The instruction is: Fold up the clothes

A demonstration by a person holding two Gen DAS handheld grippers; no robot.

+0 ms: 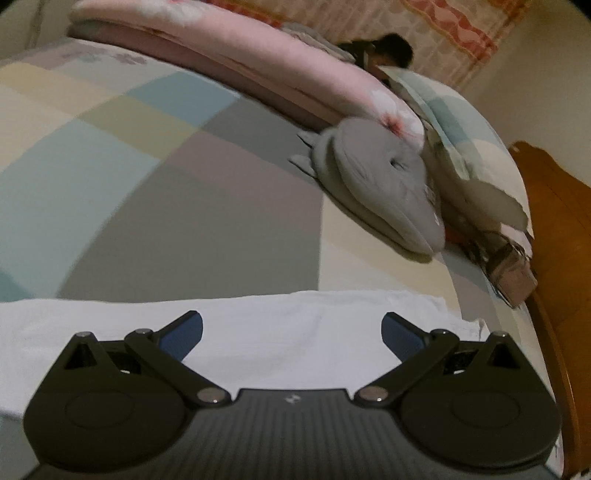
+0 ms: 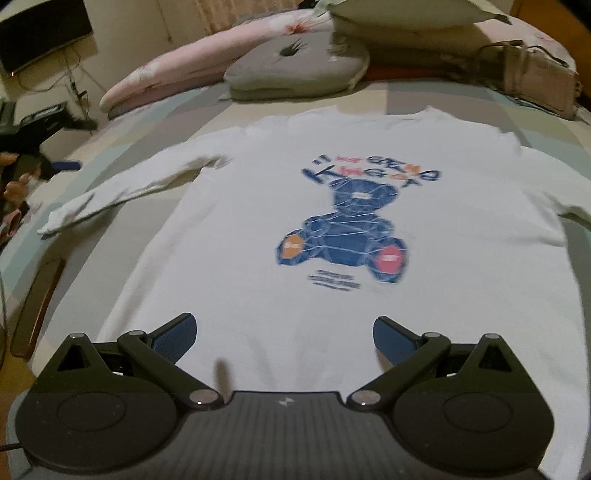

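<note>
A white long-sleeved shirt [image 2: 258, 229] lies flat, print side up, on the bed [image 2: 147, 122]. Its hem is nearest the right gripper [image 2: 284, 338]; its collar points toward the head of the bed. One sleeve [image 2: 122, 192] extends outward to the left of the right wrist view. The other sleeve runs off the right edge of that view.

The right gripper hovers above the hem area. Its jaws stand wide apart and hold nothing. The left gripper [image 1: 291, 334] is positioned over an edge of the white shirt [image 1: 258, 332]. Its jaws are likewise spread and empty.

A pinkish bag [image 2: 535, 77] sits at the head of the bed, to the right. Its contents cannot be seen.

The bed carries a sheet [image 1: 129, 147] of pastel blocks: blue, yellow, grey and cream. A grey cushion [image 2: 299, 66] rests beyond the collar, apart from the shirt. A rolled pink floral quilt [image 1: 258, 70] lies beside the cushion. A pillow [image 1: 469, 140] in the same block pattern rests against the quilt. A wooden bed frame [image 1: 557, 229] borders the mattress. A dark flat screen [image 2: 44, 33] hangs on the wall at upper left of the right wrist view.

The shirt print shows a blue bear [image 2: 351, 229] with one orange and one red foot. Lettering above and below the bear is blurred and cannot be read reliably.
</note>
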